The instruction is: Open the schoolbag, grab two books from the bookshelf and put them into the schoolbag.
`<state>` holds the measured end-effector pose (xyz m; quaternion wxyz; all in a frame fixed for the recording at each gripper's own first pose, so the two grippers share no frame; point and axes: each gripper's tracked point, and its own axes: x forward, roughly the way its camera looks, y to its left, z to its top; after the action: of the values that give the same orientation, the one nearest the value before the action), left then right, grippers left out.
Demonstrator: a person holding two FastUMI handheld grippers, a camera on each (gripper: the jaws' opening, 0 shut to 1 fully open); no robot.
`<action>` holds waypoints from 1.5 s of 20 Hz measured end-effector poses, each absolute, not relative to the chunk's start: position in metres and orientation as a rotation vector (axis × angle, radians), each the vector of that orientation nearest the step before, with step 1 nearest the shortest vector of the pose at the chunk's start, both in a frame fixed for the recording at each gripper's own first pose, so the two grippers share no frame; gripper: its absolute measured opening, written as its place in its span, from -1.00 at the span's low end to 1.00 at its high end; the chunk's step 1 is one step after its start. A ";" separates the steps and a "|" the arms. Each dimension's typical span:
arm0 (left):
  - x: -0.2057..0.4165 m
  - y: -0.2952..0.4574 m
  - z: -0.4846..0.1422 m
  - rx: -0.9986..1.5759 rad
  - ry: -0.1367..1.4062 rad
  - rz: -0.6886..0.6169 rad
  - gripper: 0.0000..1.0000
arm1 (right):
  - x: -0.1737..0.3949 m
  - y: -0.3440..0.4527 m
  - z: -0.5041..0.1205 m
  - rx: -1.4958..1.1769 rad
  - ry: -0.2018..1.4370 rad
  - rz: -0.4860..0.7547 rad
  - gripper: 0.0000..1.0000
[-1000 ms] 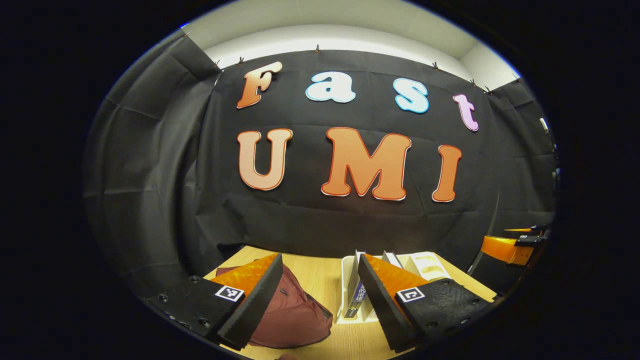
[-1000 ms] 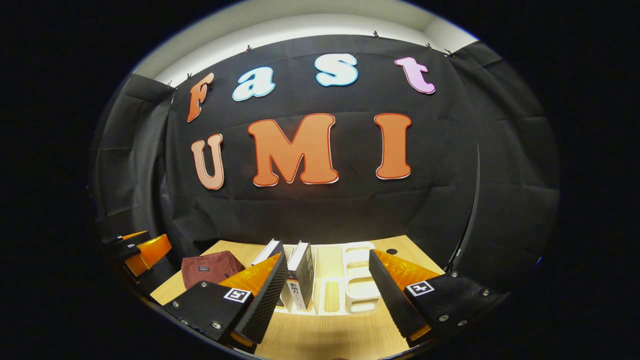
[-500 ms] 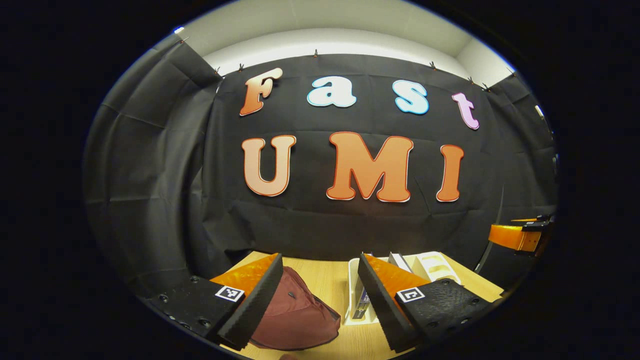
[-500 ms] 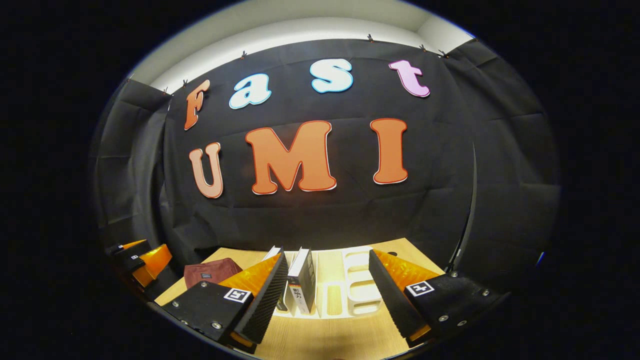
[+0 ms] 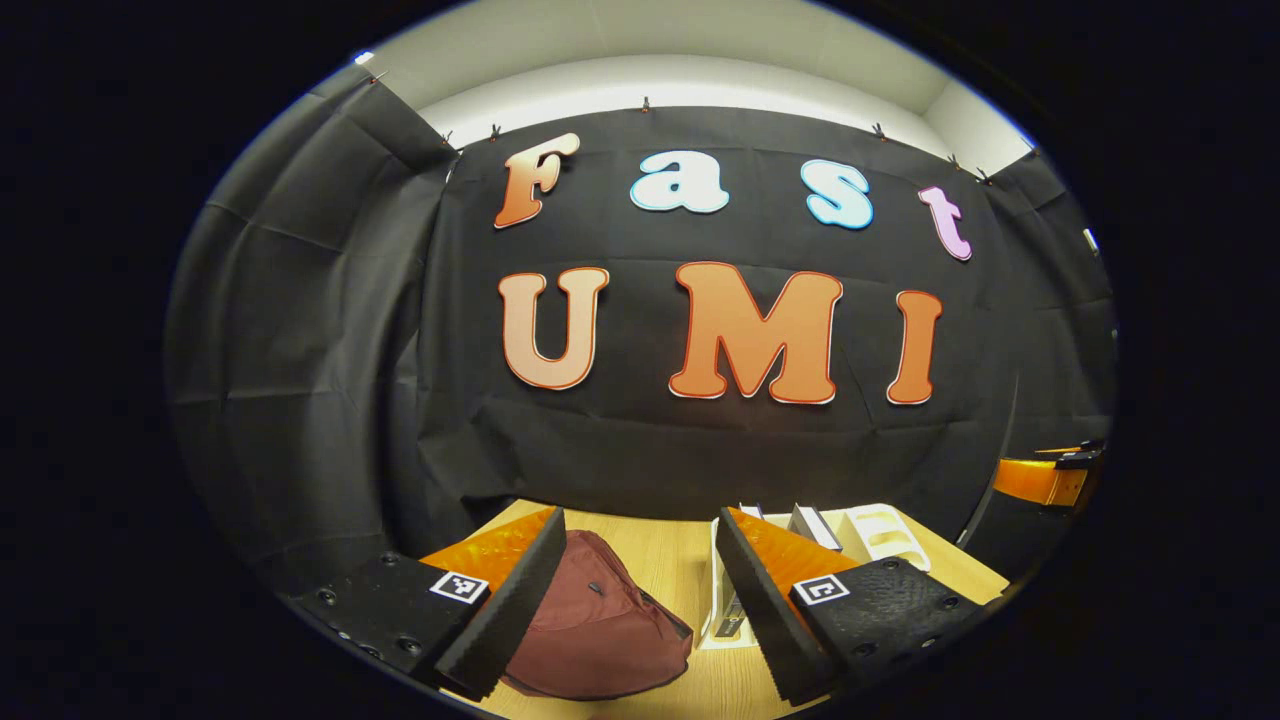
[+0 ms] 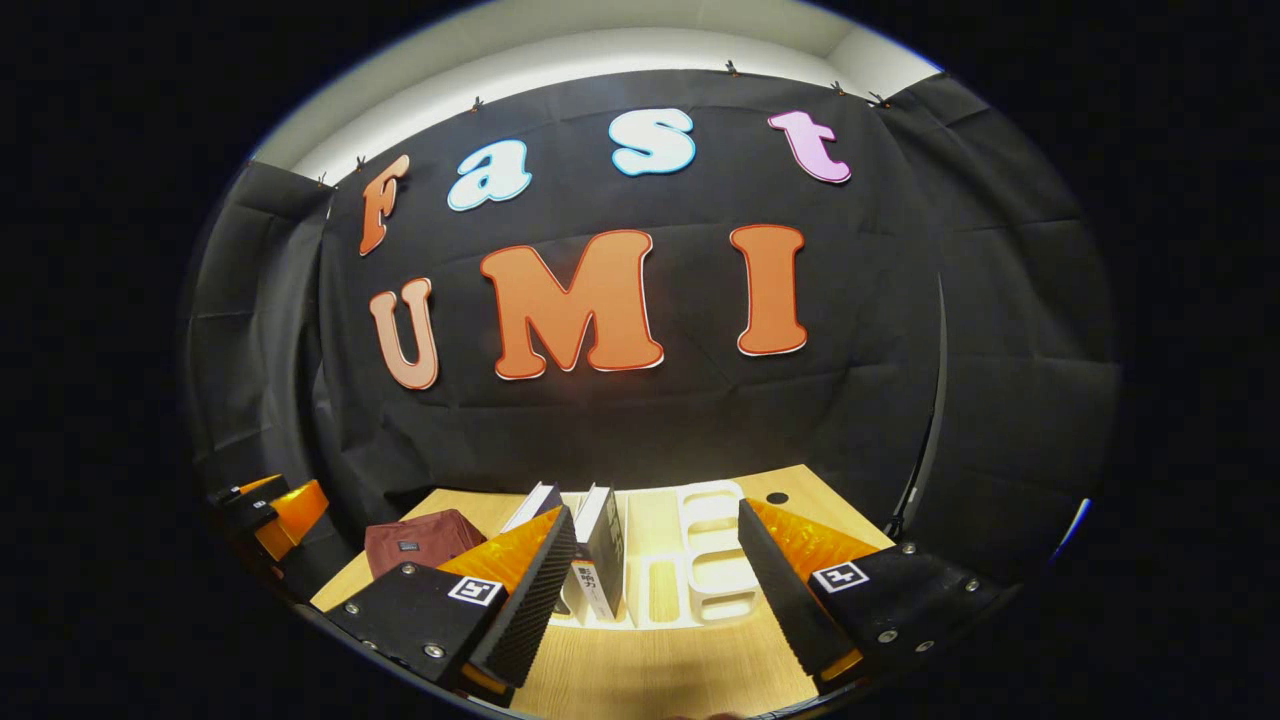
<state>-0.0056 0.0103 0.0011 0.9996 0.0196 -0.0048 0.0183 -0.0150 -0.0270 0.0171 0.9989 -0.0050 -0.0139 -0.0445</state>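
Observation:
A maroon schoolbag (image 5: 600,625) lies closed on the wooden table, just beyond my left gripper (image 5: 640,600), which is open and holds nothing. To the bag's right a white bookshelf (image 5: 880,530) holds upright books (image 5: 812,527). In the right gripper view the schoolbag (image 6: 415,540) sits at the left, and two books (image 6: 600,540) stand in the left slots of the white bookshelf (image 6: 715,570). My right gripper (image 6: 655,595) hangs open in front of the shelf, above the table. The left gripper (image 6: 265,505) shows at the far left of that view, and the right gripper (image 5: 1050,475) at the far right of the left gripper view.
The wooden table (image 6: 650,670) runs back to the black cloth wall. A small dark hole (image 6: 777,497) marks the tabletop behind the shelf. The shelf's right slots hold nothing.
Both views have drifted slightly: the left gripper has shifted left, so the bag and shelf slide right in its view. The right gripper has tilted down a little. Both stay open.

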 end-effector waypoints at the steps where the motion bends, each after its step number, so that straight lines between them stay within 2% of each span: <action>1: -0.005 0.012 0.001 0.038 -0.006 0.039 0.89 | -0.015 -0.027 0.019 -0.027 -0.034 -0.094 0.93; 9: 0.002 0.016 -0.011 0.046 0.017 0.035 0.89 | -0.012 -0.027 0.011 -0.004 -0.008 -0.083 0.93; 13: 0.005 0.027 -0.039 0.147 0.055 0.033 0.90 | -0.012 -0.032 0.006 -0.022 0.006 -0.102 0.92; 21: -0.014 0.047 -0.182 0.458 0.336 -0.059 0.92 | -0.017 -0.050 -0.012 -0.042 0.064 -0.150 0.93; 25: -0.022 0.047 -0.264 0.576 0.525 -0.119 0.94 | -0.020 -0.061 -0.023 -0.036 0.101 -0.178 0.94; 30: -0.011 0.034 -0.338 0.725 0.625 -0.206 0.96 | -0.022 -0.067 -0.032 -0.050 0.138 -0.199 0.93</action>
<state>-0.0113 0.0340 -0.3379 0.8825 0.3483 0.3003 -0.0988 -0.0225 -0.0670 -0.0315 0.9923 -0.0251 0.0690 -0.0993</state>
